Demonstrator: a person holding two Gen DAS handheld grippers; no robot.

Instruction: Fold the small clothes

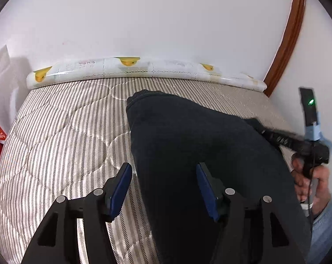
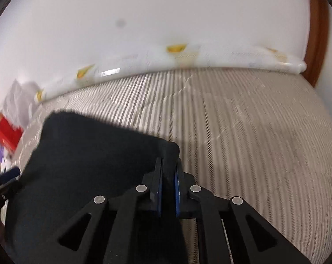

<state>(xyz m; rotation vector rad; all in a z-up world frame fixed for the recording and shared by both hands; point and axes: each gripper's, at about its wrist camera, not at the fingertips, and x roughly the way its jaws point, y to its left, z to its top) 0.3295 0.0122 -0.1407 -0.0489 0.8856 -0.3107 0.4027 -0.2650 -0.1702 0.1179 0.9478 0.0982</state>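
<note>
You are clamping your right hand-held gripper (image 2: 168, 176) on the 3 o'clock corner of the dark garment (image 1: 199, 154), fabric pinched between nearly closed pads. The garment is lying on the striped mattress (image 1: 66, 132), long axis running 6 to 12 o'clock. Your left hand-held gripper (image 1: 163, 187) is hovering half open, straddling its 9 o'clock edge without gripping.

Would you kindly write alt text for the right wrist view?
The right gripper is shut on the edge of a dark garment lying on a striped quilted mattress. Behind runs a white wall, with a red box at far left.
</note>
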